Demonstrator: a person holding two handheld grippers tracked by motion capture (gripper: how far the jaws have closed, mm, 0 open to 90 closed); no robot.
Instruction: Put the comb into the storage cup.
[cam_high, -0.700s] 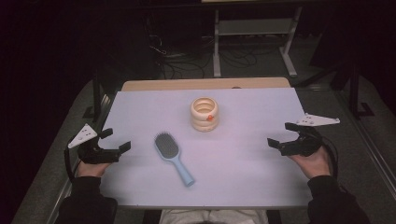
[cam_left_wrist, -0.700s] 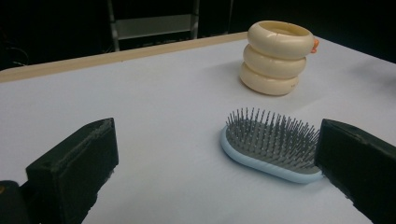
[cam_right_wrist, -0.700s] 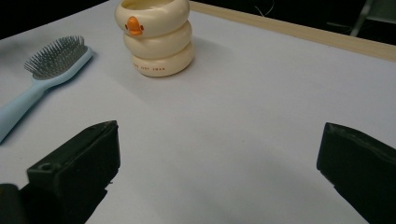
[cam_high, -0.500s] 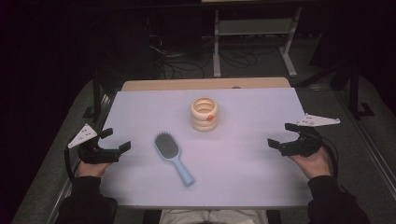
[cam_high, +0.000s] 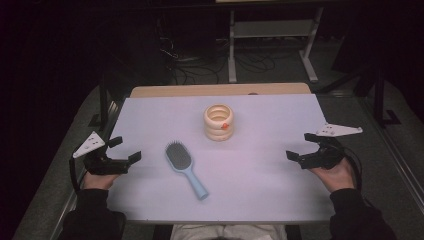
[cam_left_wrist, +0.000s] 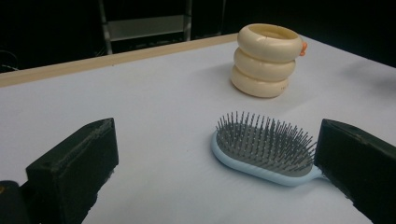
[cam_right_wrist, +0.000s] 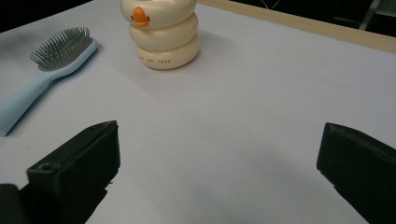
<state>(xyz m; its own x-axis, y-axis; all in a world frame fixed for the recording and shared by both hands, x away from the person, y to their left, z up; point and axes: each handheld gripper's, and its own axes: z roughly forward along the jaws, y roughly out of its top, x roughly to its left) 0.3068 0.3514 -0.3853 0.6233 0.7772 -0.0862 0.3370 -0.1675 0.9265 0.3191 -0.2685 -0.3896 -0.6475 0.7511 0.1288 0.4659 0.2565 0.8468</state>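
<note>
A light blue hairbrush (cam_high: 183, 166) lies bristles up on the white table (cam_high: 270, 190), left of centre, with its handle toward the person. Behind it stands a cream ringed cup (cam_high: 219, 122) with an orange duck beak on its side. My left gripper (cam_high: 124, 149) rests at the table's left edge, open and holding nothing; the hairbrush (cam_left_wrist: 264, 149) lies just beyond its jaws. At the right edge my right gripper (cam_high: 300, 146) is open too, facing the cup (cam_right_wrist: 162, 32) and the hairbrush (cam_right_wrist: 49, 65) across bare table.
A wooden strip (cam_high: 220, 90) runs along the table's far edge. Beyond it the dark floor holds cables and a metal stand (cam_high: 272, 45). Dark frame posts stand at both sides of the table.
</note>
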